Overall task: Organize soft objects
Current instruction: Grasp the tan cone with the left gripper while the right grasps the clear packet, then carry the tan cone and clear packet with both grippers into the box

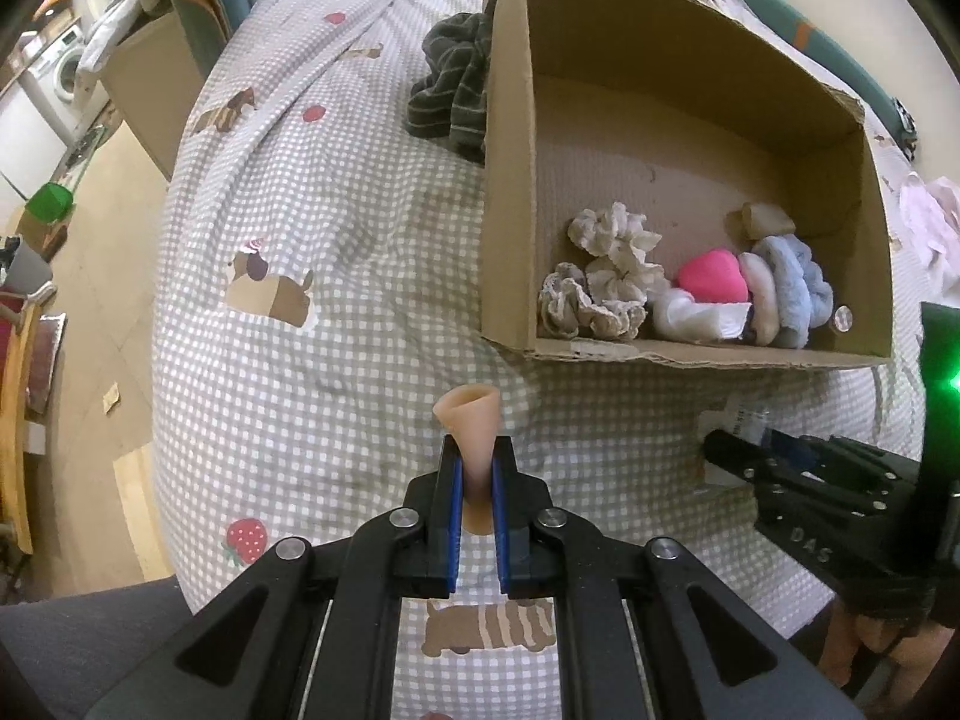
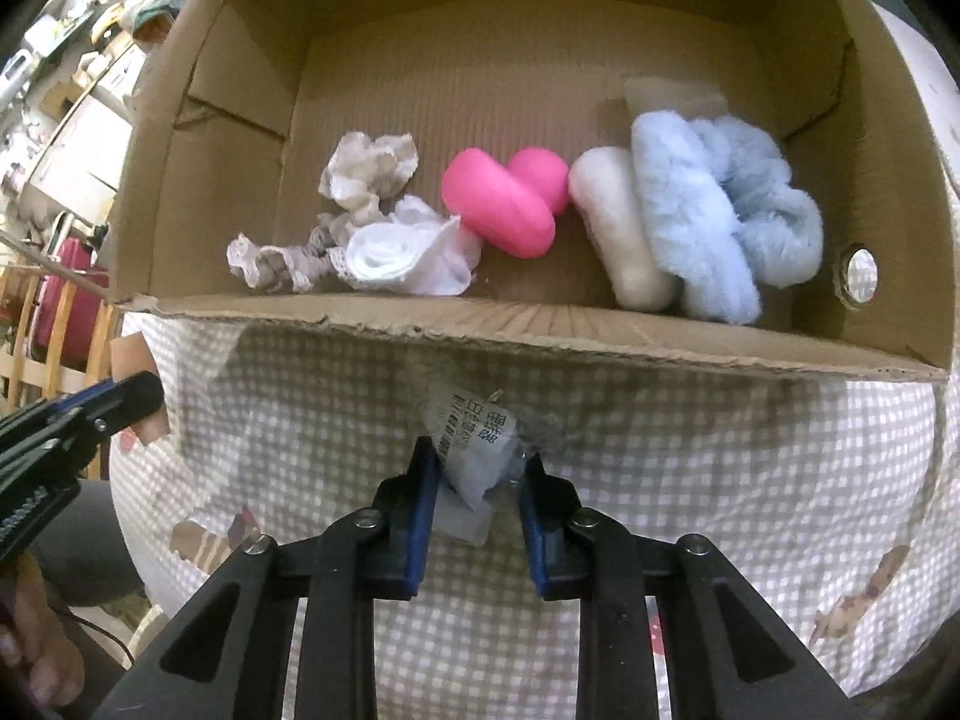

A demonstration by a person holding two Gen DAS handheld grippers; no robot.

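My left gripper is shut on a soft beige piece and holds it above the checked bedspread, short of the cardboard box. My right gripper is shut on a clear plastic packet with a printed label, just in front of the box's torn front rim. Inside the box lie lace scrunchies, a white rolled cloth, a pink heart-shaped sponge, a cream roll and a fluffy light-blue piece.
A dark striped cloth lies on the bed against the box's left wall. A second cardboard box stands at the bed's far left edge. The floor lies left of the bed, with a green container. The left gripper shows in the right view.
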